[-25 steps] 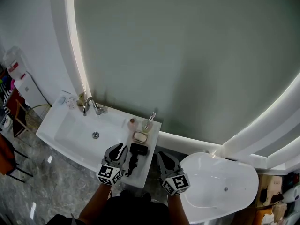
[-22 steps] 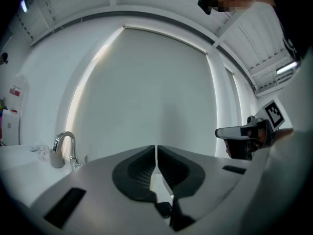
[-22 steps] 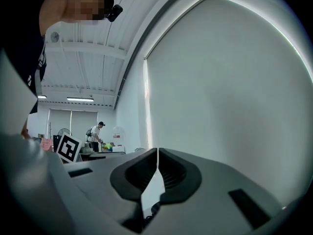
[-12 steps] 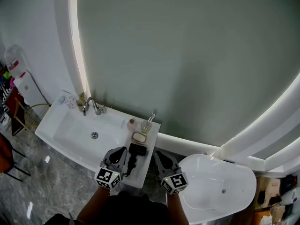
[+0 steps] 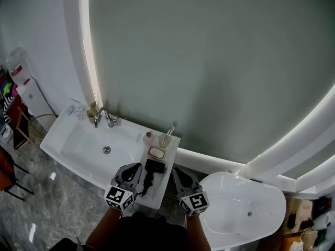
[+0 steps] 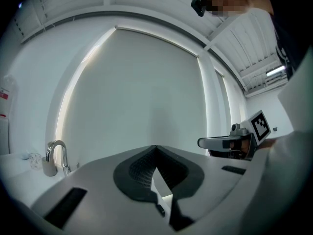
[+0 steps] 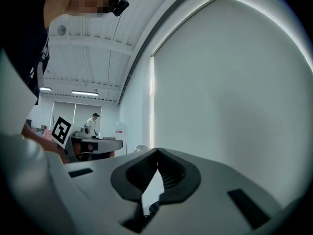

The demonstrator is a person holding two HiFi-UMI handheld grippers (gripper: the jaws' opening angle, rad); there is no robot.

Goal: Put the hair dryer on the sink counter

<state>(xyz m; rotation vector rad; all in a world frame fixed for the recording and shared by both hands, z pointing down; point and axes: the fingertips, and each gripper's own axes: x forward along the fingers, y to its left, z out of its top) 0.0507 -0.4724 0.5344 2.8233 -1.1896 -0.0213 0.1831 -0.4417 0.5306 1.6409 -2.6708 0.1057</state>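
The black hair dryer (image 5: 153,167) lies on the white sink counter (image 5: 157,196), right of the basin, its dark cord (image 5: 146,184) trailing toward the front edge. My left gripper (image 5: 136,167) hovers just left of the dryer, apart from it. In its own view the left gripper (image 6: 156,148) has jaw tips that meet with nothing between them. My right gripper (image 5: 176,171) hangs off the counter's right edge. It is shut and empty too in the right gripper view (image 7: 157,152). Both point level at the grey wall.
A soap dish (image 5: 156,152), a cup with a toothbrush (image 5: 164,139) and a small bottle (image 5: 148,136) stand behind the dryer. The basin (image 5: 89,145) and faucet (image 5: 102,116) lie to the left. A white oval tub (image 5: 246,208) sits at the right.
The left gripper's jaws, spread beside the dryer a second ago, have closed with nothing in them, and the gripper has risen a little. The dryer and the right gripper have stayed put.
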